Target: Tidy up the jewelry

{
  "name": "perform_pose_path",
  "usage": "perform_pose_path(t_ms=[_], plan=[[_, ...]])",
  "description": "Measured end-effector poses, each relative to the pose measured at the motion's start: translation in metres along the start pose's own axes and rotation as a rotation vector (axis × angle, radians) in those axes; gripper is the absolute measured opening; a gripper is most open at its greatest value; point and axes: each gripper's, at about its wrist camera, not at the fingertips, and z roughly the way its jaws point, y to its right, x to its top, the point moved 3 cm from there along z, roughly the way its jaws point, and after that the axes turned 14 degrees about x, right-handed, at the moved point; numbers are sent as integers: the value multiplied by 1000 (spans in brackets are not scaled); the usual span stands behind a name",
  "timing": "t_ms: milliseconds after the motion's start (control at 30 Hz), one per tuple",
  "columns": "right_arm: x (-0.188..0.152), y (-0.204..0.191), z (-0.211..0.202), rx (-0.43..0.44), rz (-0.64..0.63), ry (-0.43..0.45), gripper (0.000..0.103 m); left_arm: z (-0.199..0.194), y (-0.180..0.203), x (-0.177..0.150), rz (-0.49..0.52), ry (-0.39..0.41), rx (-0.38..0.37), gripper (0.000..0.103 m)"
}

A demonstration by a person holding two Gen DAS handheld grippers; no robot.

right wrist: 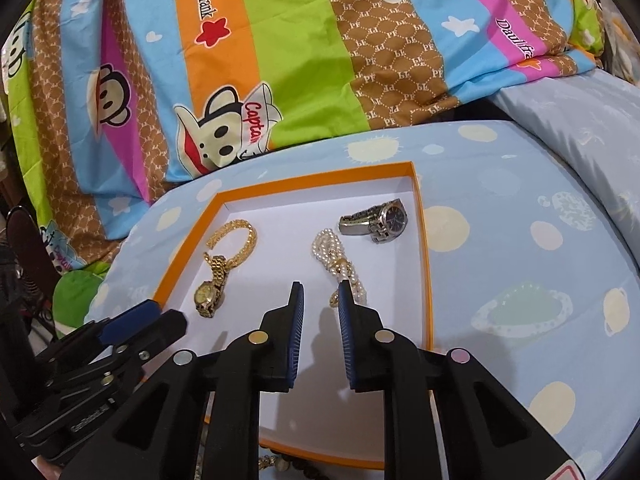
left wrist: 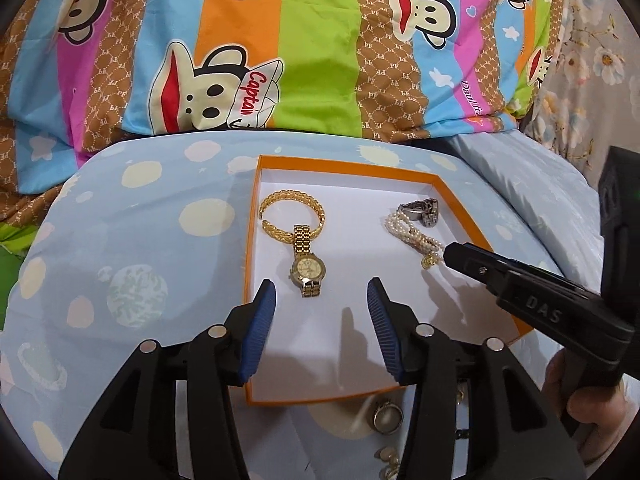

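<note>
An orange box with a white floor lies on a blue dotted cushion. In it are a gold bracelet, a gold watch, a pearl necklace and a silver watch. My left gripper is open over the box's near half, its tips just short of the gold watch and touching nothing. My right gripper stands narrowly open at the near end of the pearl necklace. The necklace's gold clasp lies by the right finger, and no pad presses on it.
Loose pieces lie on the cushion in front of the box: a ring and some beads. A striped cartoon blanket rises behind the box. A hand holds the right gripper's handle.
</note>
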Motion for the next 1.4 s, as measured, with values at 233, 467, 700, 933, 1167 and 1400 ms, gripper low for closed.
perform_pose_path(t_ms=[233,467,700,933,1167,1400], plan=[[-5,7,2,-52,-10,-17,15,-7,-3,-7,-9,-7,-2,46],[-12,2,-27,-63,-19,38,14,-24,-11,-17,-25,-6,-5,46],[-51,-12,-76,-80,-41,64,14,-52,-17,-36,-6,14,25,46],[-104,-29,-107,-124,-93,40,14,-68,-30,-78,-5,-48,46,51],[-145,-29,-125,-139,-50,9,14,-81,-32,-107,8,-77,48,52],[-157,-19,-136,-118,27,28,18,-89,-22,-116,23,-72,38,55]])
